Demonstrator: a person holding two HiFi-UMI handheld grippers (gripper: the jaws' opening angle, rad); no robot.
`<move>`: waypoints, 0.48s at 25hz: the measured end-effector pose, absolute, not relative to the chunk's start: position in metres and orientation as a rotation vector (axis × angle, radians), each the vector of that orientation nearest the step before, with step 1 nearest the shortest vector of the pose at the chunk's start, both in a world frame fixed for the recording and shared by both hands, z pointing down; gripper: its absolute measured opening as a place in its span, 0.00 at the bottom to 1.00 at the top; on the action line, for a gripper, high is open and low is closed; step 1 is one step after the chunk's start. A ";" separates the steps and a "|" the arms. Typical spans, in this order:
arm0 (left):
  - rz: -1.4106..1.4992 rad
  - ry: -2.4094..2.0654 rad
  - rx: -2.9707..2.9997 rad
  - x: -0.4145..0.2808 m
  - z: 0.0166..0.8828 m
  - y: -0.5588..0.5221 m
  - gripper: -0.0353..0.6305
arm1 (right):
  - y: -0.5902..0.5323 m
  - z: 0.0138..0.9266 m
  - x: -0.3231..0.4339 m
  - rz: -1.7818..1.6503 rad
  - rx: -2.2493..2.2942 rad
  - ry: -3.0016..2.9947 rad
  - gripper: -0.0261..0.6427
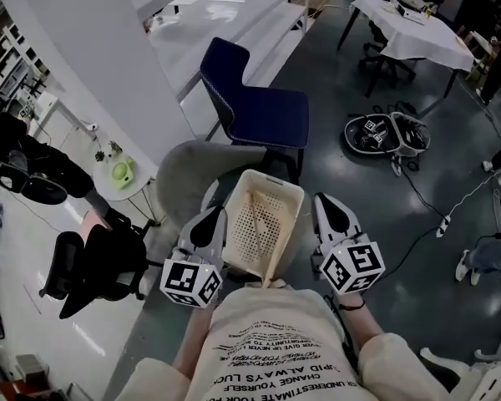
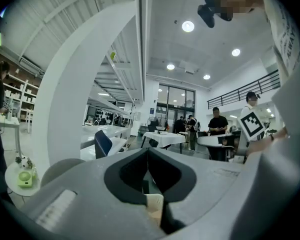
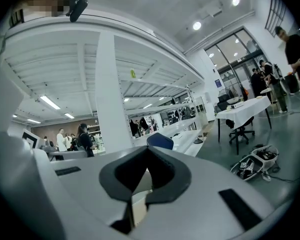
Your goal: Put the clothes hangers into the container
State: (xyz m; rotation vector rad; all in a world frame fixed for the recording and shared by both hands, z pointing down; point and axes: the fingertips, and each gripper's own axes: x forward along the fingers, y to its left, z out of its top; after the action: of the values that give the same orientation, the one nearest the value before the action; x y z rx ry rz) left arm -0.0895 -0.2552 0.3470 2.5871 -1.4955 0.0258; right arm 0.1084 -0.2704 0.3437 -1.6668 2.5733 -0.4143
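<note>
A cream perforated container (image 1: 265, 192) rests on a grey rounded seat (image 1: 188, 167) right in front of me. Pale wooden hangers (image 1: 259, 228) lie inside it, and one end sticks out over the near rim. My left gripper (image 1: 210, 222) hovers beside the container's left wall, shut and holding nothing. My right gripper (image 1: 327, 214) flanks the right wall, also shut and empty. In the left gripper view the jaws of the left gripper (image 2: 148, 153) meet, with a bit of the container (image 2: 154, 207) below them. The right gripper view shows the right gripper (image 3: 148, 153) with its jaws together.
A dark blue chair (image 1: 259, 98) stands behind the container. A small round table (image 1: 121, 178) with a green item and a black office chair (image 1: 92, 261) are at the left. A round tray (image 1: 384, 134) and cables (image 1: 430, 207) lie on the floor at the right.
</note>
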 end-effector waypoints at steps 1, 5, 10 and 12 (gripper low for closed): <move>0.031 -1.501 2.584 -0.091 0.348 -0.255 0.09 | -0.270 0.344 0.109 -0.414 -1.668 2.576 0.04; 0.046 -1.513 2.578 -0.093 0.348 -0.255 0.09 | -0.270 0.345 0.113 -0.422 -1.670 2.576 0.04; 0.065 -1.508 2.572 -0.092 0.350 -0.255 0.09 | -0.271 0.350 0.111 -0.443 -1.680 2.591 0.04; 0.069 -1.507 2.569 -0.092 0.353 -0.254 0.09 | -0.270 0.353 0.110 -0.451 -1.685 2.593 0.04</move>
State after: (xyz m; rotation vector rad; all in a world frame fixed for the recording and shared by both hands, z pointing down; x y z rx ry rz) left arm -0.0925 -0.2544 0.3527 2.5693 -1.5067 0.0693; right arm 0.1097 -0.2704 0.3531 -1.6853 2.5932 -0.4510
